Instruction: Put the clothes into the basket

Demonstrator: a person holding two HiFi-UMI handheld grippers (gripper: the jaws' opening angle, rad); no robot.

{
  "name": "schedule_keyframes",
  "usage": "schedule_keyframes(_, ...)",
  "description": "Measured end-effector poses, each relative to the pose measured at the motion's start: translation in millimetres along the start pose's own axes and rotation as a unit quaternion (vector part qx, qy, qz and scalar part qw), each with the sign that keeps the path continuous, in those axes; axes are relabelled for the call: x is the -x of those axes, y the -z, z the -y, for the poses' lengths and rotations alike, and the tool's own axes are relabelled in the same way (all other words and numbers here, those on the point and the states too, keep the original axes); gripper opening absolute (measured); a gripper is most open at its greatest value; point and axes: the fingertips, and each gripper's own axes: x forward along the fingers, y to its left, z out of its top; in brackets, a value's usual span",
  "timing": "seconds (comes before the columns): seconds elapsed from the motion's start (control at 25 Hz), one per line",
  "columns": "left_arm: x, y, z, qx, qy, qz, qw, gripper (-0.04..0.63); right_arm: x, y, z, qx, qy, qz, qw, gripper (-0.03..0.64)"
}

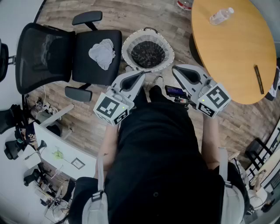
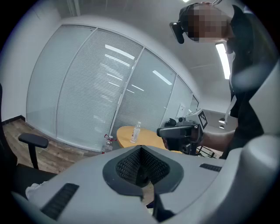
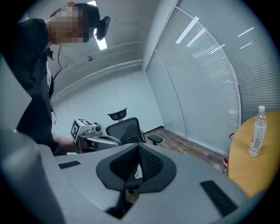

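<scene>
Soft, rumpled grey cloth (image 1: 103,53), matt black chair seat (image 1: 89,71), wood-plank floor (image 1: 131,13), smooth wooden counter (image 1: 232,52), clear plastic bottle (image 1: 221,16).

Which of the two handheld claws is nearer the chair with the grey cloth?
The left gripper, beside the black chair; the right gripper sits nearer the round wooden table.

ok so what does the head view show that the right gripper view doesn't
Only the head view: the white basket on the floor, and the grey cloth lying on the chair.
Only the right gripper view: the window blinds and a ceiling light.
Both: the chair, the round table with the water bottle on it, and the left tongs.
</scene>
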Motion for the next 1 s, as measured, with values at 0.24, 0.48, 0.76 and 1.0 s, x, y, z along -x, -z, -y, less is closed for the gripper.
schedule_keyframes(0.24,0.9,5.3,1.3,0.002,0.003,-0.010,0.9999,0.011,1.8,-2.9,3.8,-0.005,0.023,0.008,1.000,0.015)
schedule_keyframes(0.48,2.9,17.7,0.9,0.013,-0.001,-0.024,0.9996,0.011,2.5,-2.2,10.2,-0.013,0.035,0.012,0.999,0.017)
schedule_keyframes(0.76,2.2,15.2,-6.2,0.015,-0.006,-0.027,0.9995,0.011,-7.0,-6.8,10.0,-0.014,0.020,0.006,1.000,0.017)
schedule_keyframes(1.0,3.1,13.8,-23.4,0.017,-0.013,-0.031,0.9993,0.011,-22.1,-9.0,11.8,-0.014,0.010,-0.003,1.000,0.017)
